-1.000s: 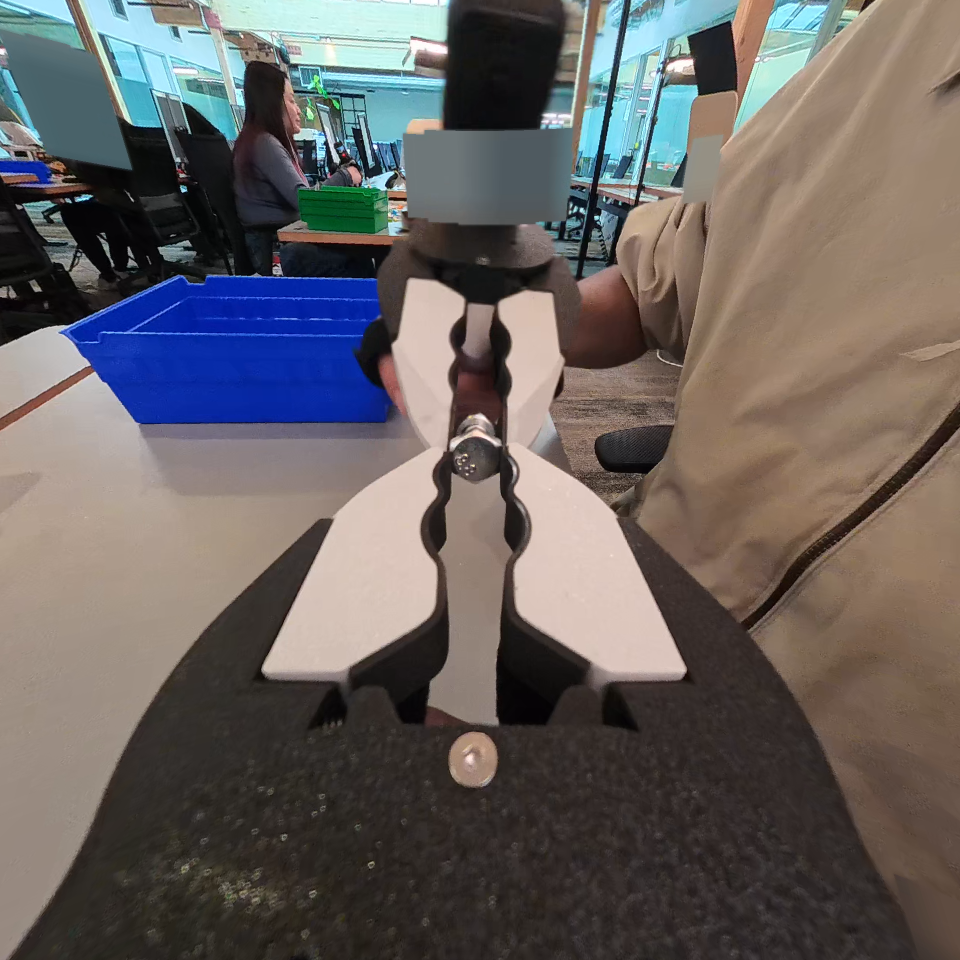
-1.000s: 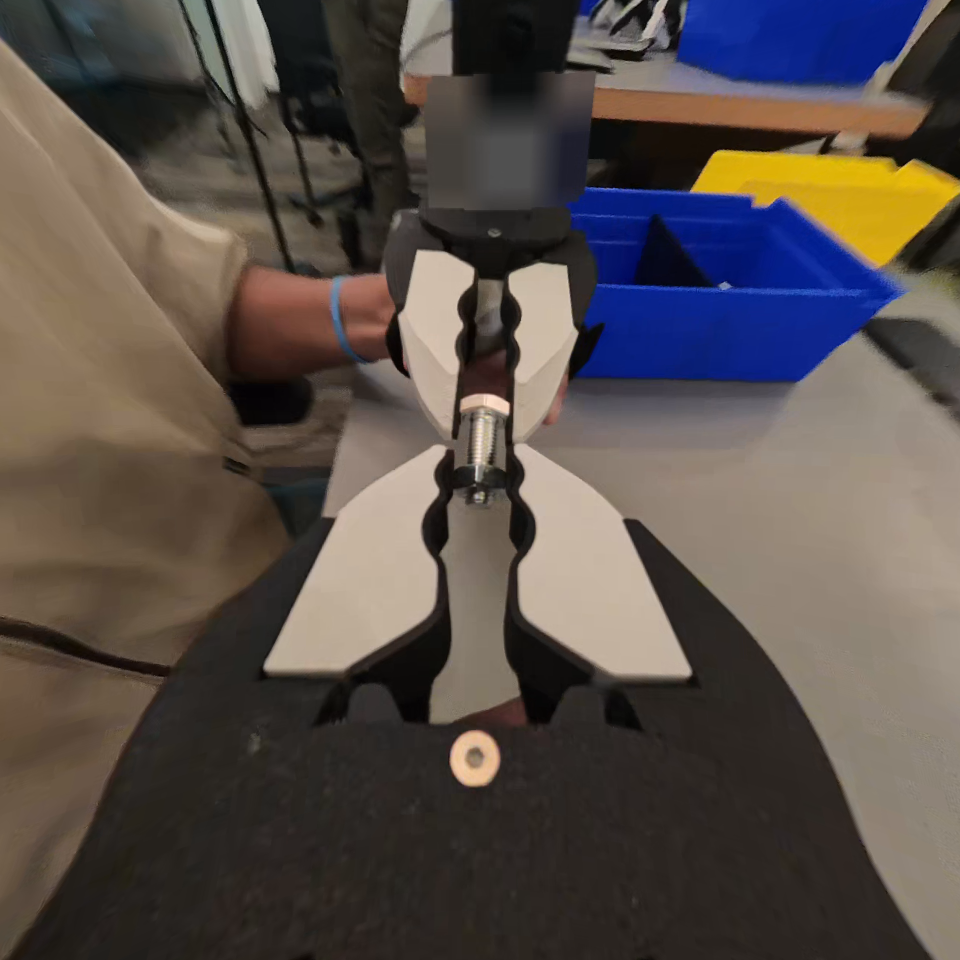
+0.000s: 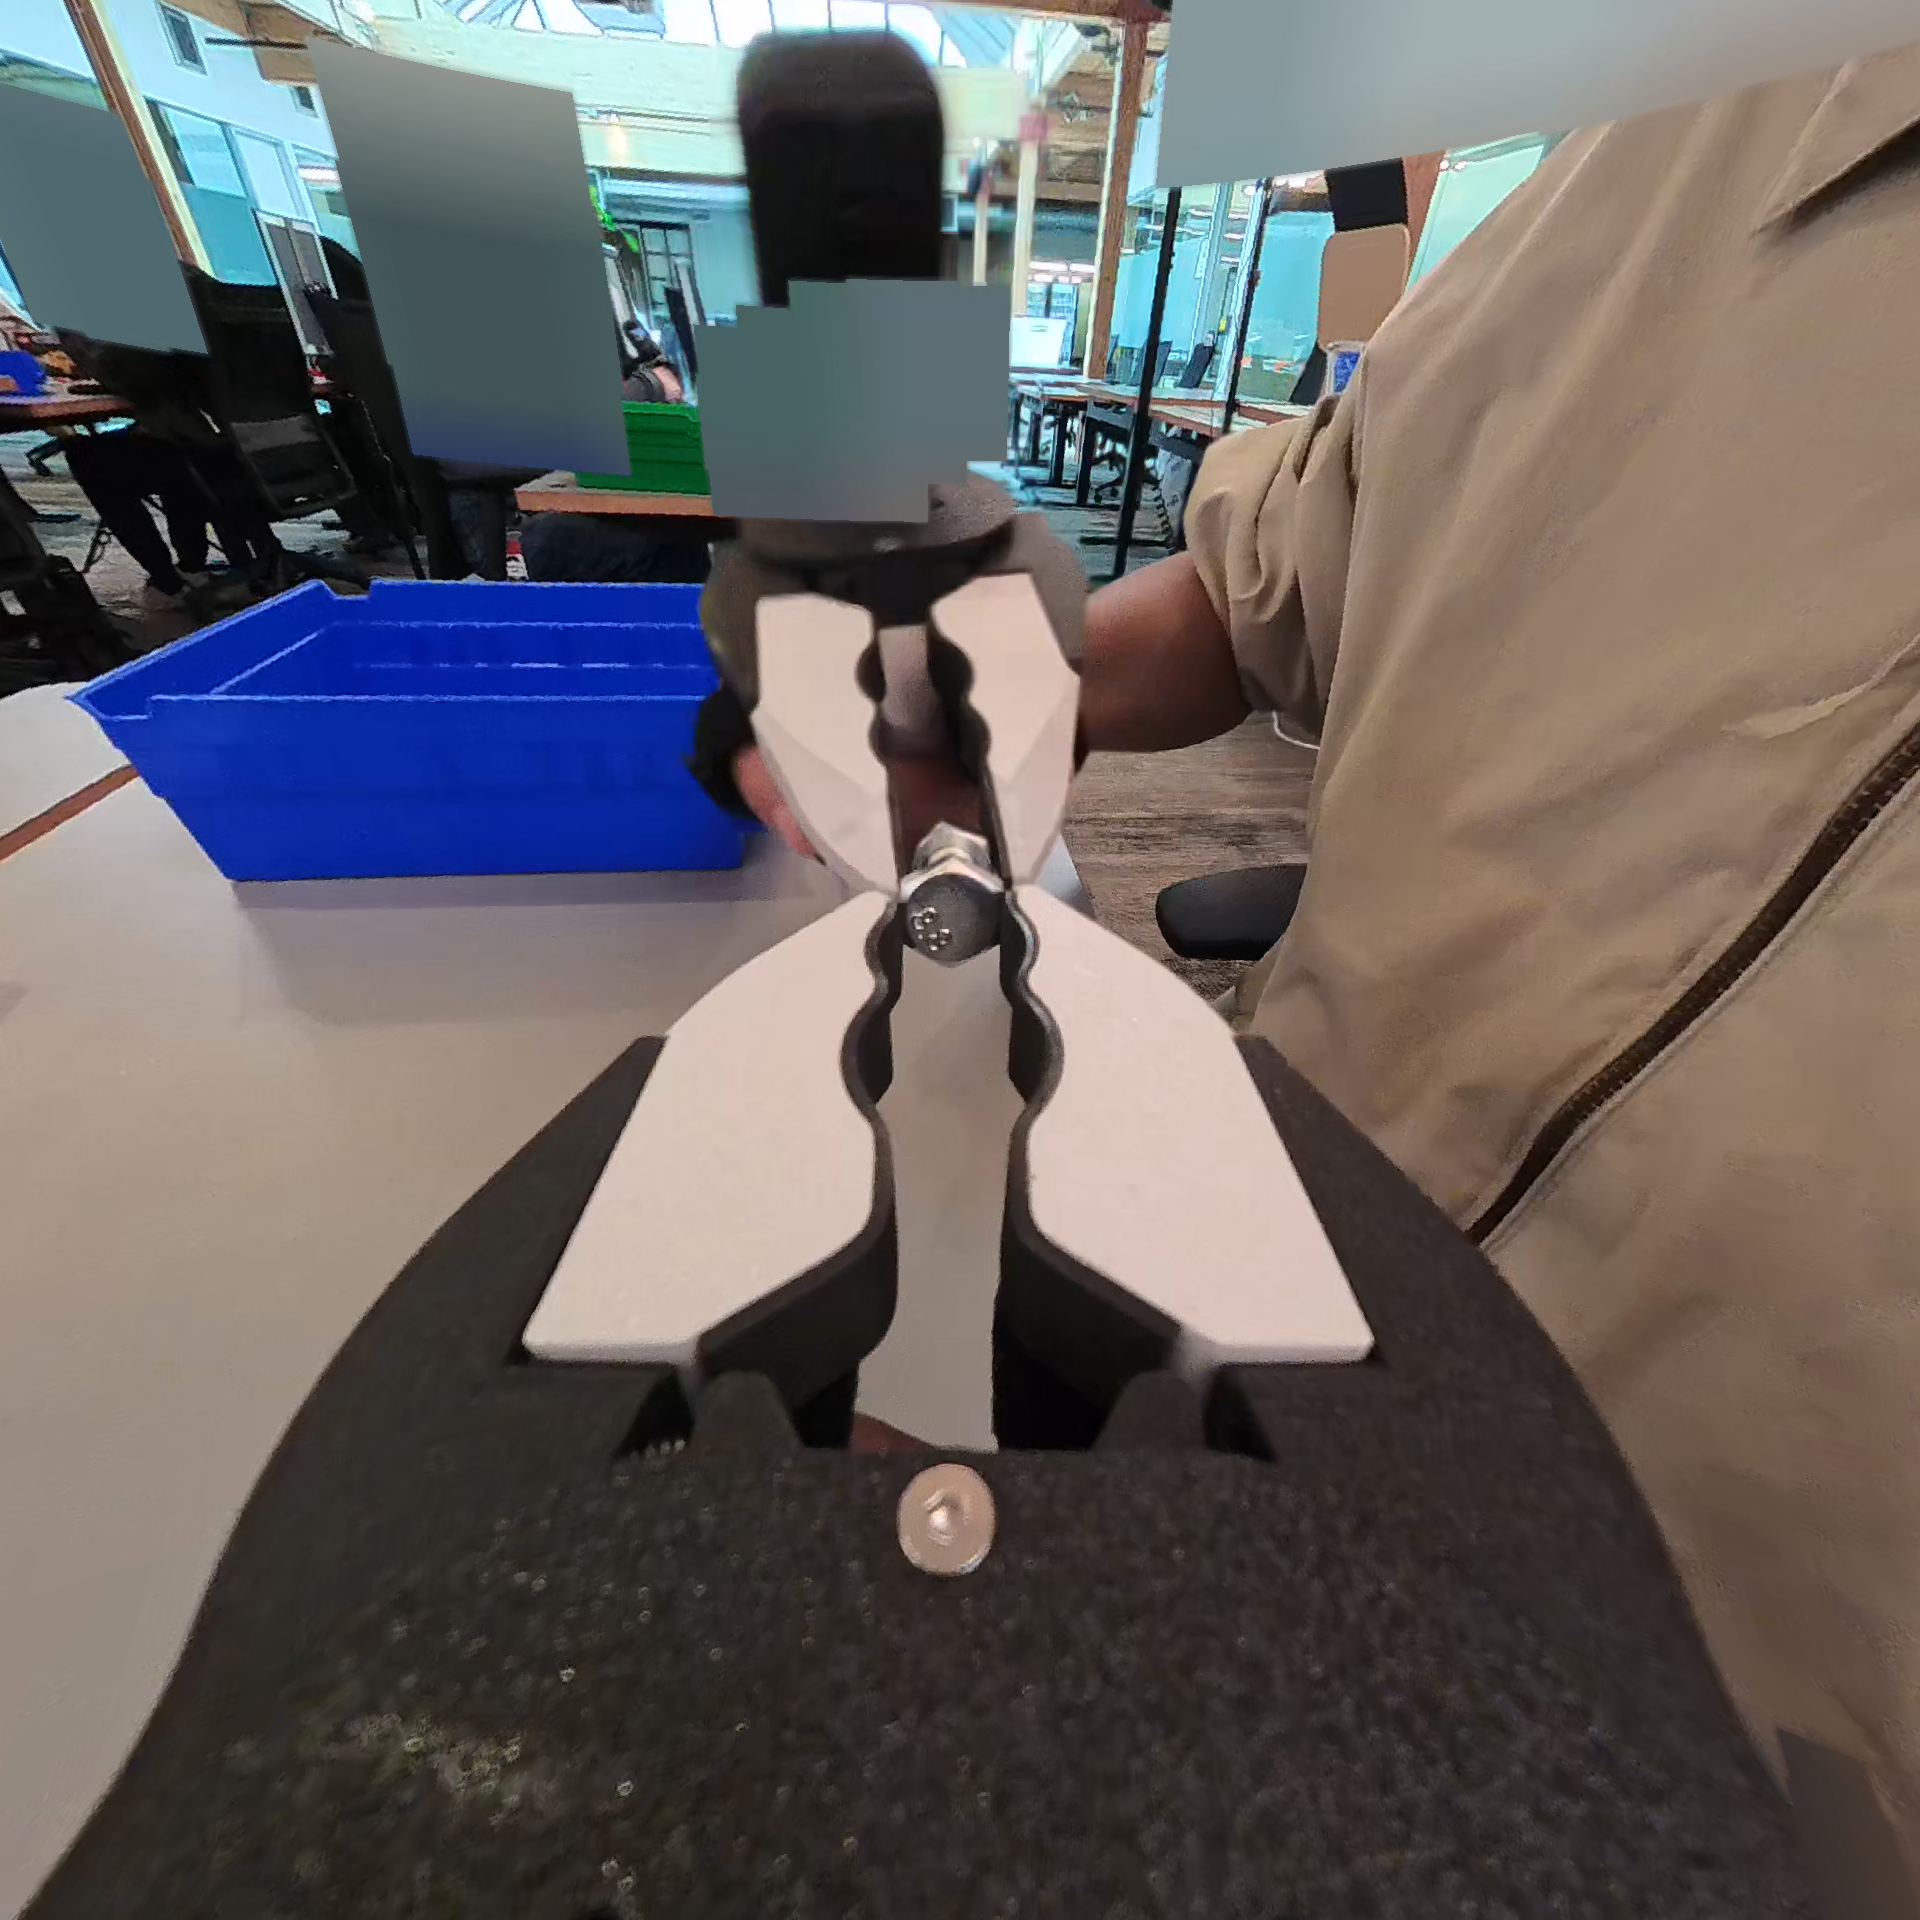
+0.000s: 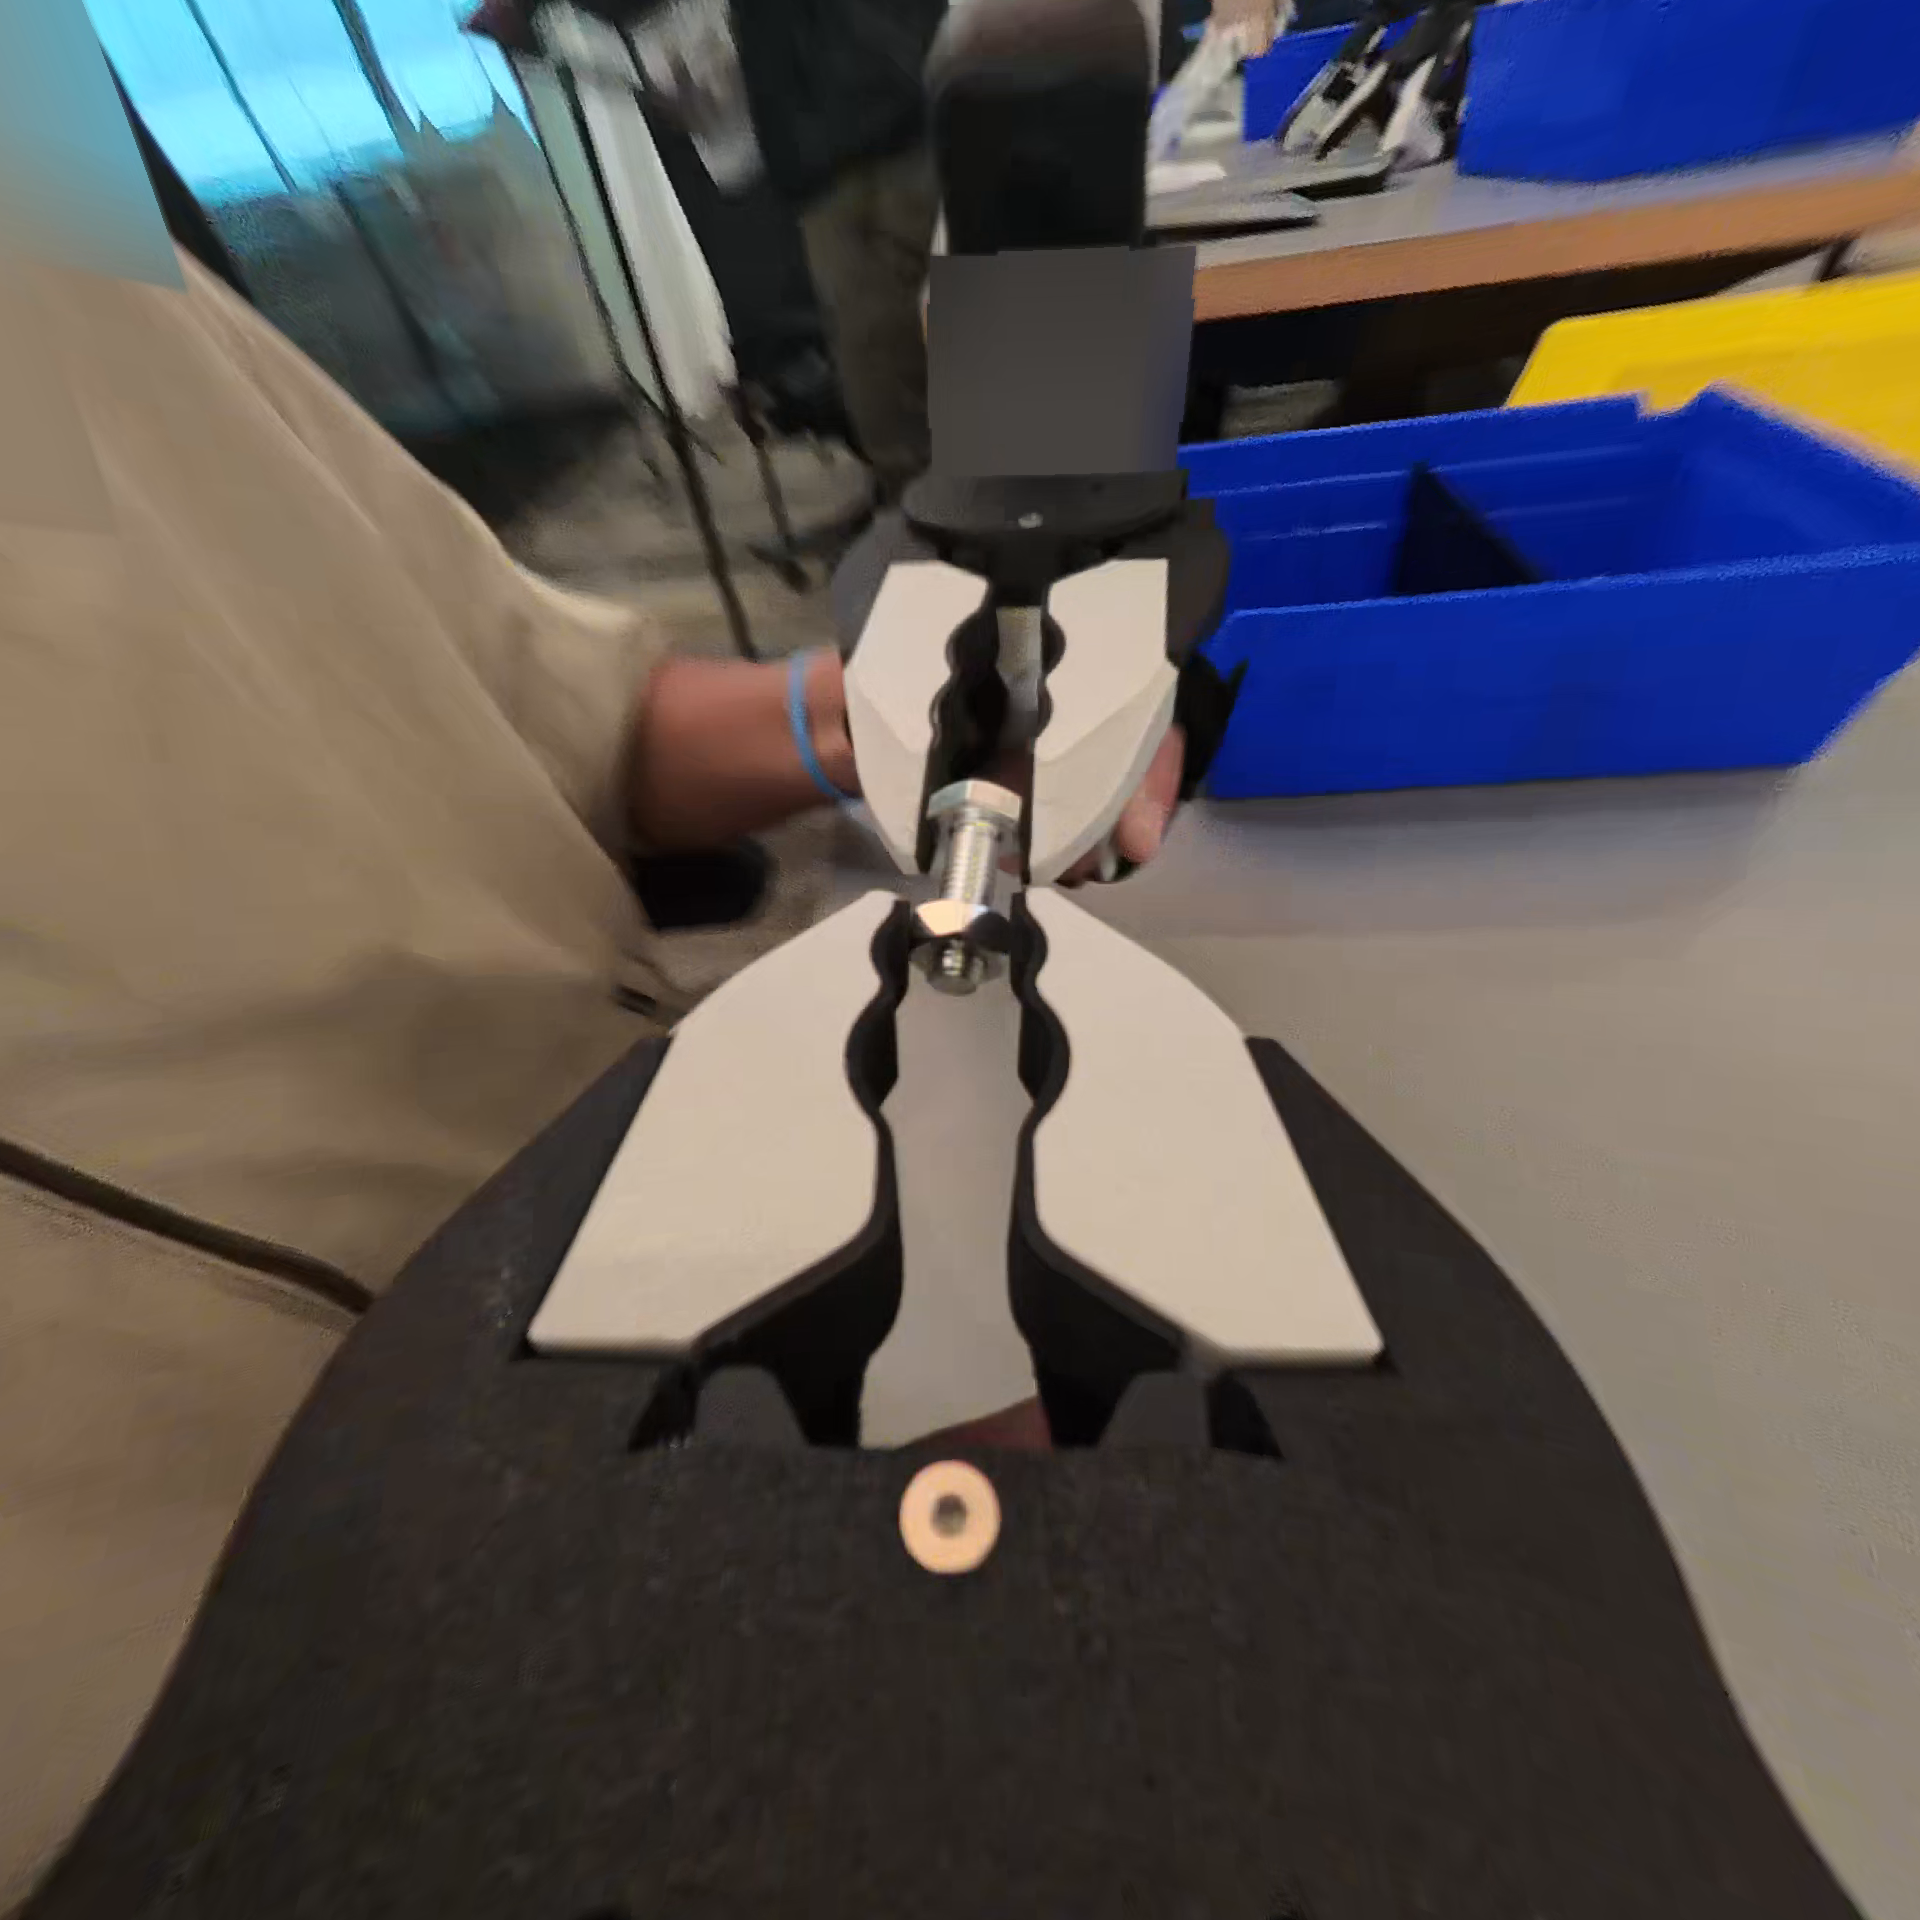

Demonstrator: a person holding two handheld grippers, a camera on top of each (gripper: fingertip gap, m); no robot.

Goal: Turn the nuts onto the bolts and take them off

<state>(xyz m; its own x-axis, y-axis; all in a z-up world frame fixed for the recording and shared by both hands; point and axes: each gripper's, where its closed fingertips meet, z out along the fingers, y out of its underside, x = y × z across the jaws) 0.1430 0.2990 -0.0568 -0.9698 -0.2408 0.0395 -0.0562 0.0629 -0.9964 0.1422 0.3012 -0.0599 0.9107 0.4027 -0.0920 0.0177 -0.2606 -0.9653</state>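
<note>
The shiny bolt (image 4: 971, 836) is being held up in the air above the grey table (image 4: 1558, 1039), between the two grippers. Its six-sided head (image 3: 948, 920) is being squeezed by the left gripper (image 3: 951, 925), whose jaws are clenched on it. The nut (image 4: 961, 925), sitting near the bolt's far end, is being pinched by the right gripper (image 4: 961, 935). A blue bin (image 4: 1558, 665) is seen behind, well apart.
</note>
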